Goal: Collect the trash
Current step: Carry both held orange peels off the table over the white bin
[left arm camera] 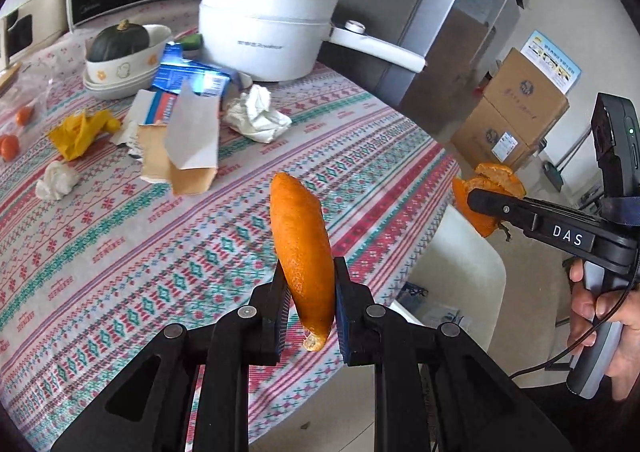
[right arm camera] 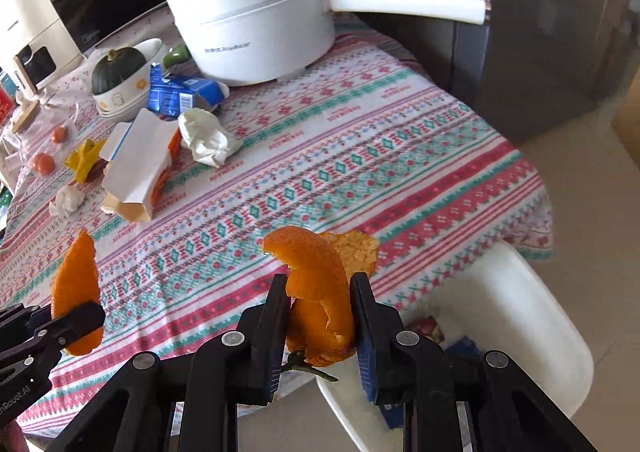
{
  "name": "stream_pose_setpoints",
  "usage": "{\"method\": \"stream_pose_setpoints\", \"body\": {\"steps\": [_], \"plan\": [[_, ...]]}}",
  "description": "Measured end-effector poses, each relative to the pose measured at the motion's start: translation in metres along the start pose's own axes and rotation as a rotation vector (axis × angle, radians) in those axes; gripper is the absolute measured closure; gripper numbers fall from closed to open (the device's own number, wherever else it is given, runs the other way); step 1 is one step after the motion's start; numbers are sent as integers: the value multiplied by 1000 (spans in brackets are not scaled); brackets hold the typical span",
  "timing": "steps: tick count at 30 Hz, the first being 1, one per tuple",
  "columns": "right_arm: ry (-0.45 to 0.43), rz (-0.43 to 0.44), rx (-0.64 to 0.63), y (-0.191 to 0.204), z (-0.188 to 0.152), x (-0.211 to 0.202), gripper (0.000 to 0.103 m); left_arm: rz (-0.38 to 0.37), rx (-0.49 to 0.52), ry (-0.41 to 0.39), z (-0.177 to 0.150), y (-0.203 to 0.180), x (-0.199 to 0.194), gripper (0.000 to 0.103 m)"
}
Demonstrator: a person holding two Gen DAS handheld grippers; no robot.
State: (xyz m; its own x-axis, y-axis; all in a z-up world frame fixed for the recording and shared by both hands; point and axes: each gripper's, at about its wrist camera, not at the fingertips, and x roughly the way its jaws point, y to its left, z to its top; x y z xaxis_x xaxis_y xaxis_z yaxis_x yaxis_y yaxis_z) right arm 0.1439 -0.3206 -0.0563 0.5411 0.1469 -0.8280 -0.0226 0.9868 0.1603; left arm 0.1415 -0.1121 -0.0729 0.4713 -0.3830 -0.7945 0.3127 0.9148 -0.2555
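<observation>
My left gripper (left arm camera: 308, 268) is shut on a long strip of orange peel (left arm camera: 300, 244), held above the patterned tablecloth (left arm camera: 120, 252) near its front edge. My right gripper (right arm camera: 320, 284) is shut on a curled orange peel with a stem (right arm camera: 320, 292), beyond the table's right edge over a white bin (right arm camera: 500, 312). The right gripper's peel also shows in the left wrist view (left arm camera: 488, 188), and the left one's strip in the right wrist view (right arm camera: 76, 292). More trash lies at the table's far left: a torn carton (left arm camera: 188, 140), crumpled tissue (left arm camera: 256, 116), a yellow wrapper (left arm camera: 80, 132), a small tissue ball (left arm camera: 56, 180).
A white electric pot (left arm camera: 264, 36) with a long handle stands at the back. A bowl with a dark squash (left arm camera: 120, 52) sits left of it, a blue pack (left arm camera: 192, 76) beside it. Small tomatoes (left arm camera: 10, 146) lie far left. Cardboard boxes (left arm camera: 516, 108) stand on the floor.
</observation>
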Motion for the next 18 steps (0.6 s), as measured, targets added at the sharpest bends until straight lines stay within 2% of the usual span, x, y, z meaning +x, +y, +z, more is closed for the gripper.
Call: {"method": "stream_pose_setpoints", "body": {"steps": [9,18], "plan": [[19,-45,30,-46,-19,-14,76,-53,147,50,-5,-72,36,82],[49,-92,63,-88,-38,-19,76,-112,237,112,-25,-126,71,82]]}}
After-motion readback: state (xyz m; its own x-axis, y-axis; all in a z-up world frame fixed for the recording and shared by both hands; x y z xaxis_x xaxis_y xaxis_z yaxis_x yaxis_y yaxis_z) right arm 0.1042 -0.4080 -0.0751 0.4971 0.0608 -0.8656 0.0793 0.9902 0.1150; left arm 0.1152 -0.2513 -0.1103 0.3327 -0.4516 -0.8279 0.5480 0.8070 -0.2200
